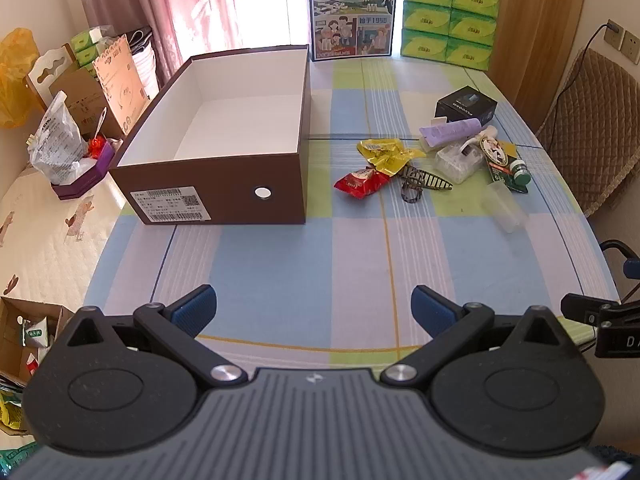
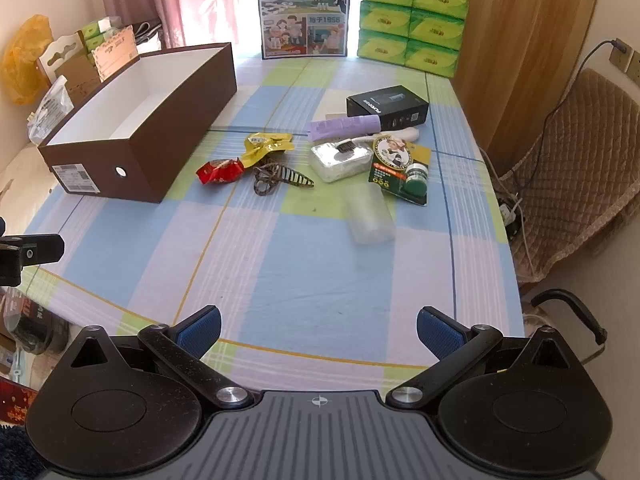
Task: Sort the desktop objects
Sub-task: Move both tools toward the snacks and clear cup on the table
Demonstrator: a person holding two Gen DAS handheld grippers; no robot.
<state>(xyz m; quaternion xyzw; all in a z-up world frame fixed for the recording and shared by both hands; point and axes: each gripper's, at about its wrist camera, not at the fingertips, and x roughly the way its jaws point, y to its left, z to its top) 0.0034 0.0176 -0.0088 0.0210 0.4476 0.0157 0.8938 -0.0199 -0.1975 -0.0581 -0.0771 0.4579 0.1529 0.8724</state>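
With both the left tongs (image 1: 314,308) and right tongs (image 2: 318,330) wide open and empty, best reach squarely over the red snack packet (image 2: 219,171) before closing, then carry it to the brown box (image 2: 152,152).

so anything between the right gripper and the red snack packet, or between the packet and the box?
Nothing visible. Bare tablecloth lies between the open right gripper and the red packet. The yellow wrapper and hair clip sit on its far side and right. The path left to the open box is bare; only its wall must be cleared.

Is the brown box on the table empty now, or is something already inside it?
Empty, as far as visible: the brown box has no lid and shows only bare white floor and walls. Its near inside corner is hidden.
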